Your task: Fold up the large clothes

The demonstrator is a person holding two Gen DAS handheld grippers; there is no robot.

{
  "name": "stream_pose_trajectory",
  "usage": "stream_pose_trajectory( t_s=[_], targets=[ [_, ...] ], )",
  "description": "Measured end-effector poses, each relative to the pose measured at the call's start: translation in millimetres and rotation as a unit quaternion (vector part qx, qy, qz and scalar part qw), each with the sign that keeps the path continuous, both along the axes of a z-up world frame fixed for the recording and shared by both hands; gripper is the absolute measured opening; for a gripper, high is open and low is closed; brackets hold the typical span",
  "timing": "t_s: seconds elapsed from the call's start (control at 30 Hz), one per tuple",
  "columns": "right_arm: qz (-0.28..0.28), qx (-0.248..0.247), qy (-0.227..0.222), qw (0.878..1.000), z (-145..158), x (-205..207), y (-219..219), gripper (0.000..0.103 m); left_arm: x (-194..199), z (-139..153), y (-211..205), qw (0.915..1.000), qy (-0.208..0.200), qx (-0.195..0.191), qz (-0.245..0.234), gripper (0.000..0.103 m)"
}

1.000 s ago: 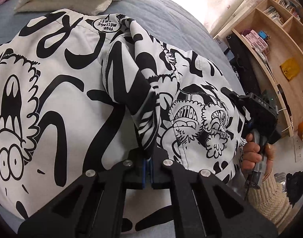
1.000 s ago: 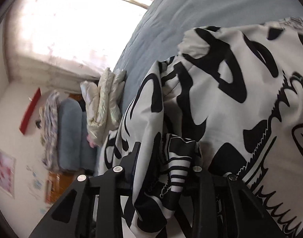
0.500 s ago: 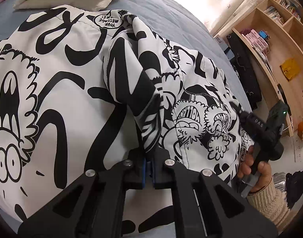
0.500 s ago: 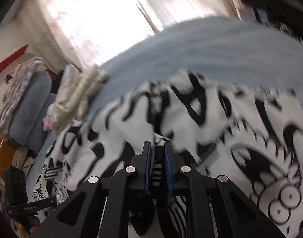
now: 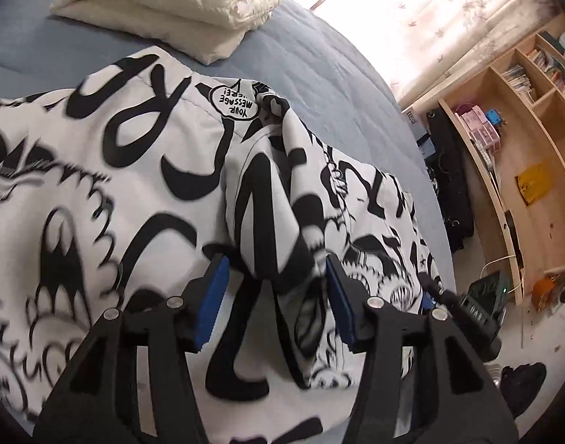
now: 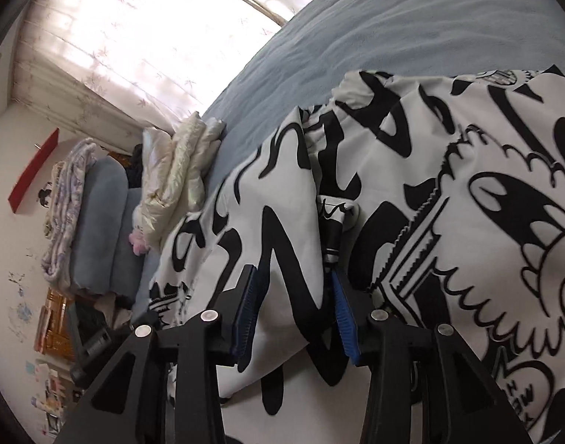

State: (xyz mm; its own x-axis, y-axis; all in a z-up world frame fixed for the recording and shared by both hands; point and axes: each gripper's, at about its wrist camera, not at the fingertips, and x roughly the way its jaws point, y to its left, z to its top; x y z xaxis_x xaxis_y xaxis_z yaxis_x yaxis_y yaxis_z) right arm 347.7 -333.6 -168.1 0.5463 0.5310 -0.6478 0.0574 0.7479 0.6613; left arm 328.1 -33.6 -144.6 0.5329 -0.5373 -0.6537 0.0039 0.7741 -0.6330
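A large white garment with black cartoon print lies spread on the blue-grey bed. A sleeve is folded over its body. My left gripper is open, its blue pads on either side of the sleeve's cuffed end. In the right wrist view the same garment shows, with a folded flap lying between the open jaws of my right gripper. The right gripper's body shows at the bed's edge in the left wrist view.
A folded cream duvet lies at the head of the bed, also in the right wrist view. A wooden bookshelf stands to the right of the bed. A grey-blue chair with a blanket stands beyond the bed.
Both grippers have opened and let go of the fabric. The sleeve now lies loose on the garment. The right gripper has dropped lower at the bed's edge.
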Motion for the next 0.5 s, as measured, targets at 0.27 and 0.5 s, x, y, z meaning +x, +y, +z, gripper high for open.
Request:
stream_pose_trajectory(
  t_s=[0.27,0.5],
  targets=[
    [-0.009,-0.035,-0.011,0.999,-8.9,1.5,16.1,0.007,29.7,-17.1,6.1,0.9988,0.015,-0.027,0.038,0.015],
    [-0.01,-0.106,-0.051,0.993,22.8,-17.1,16.1,0.004,15.9,-10.5,-6.1,0.9991,-0.012,0.015,0.037,0.007]
  ],
)
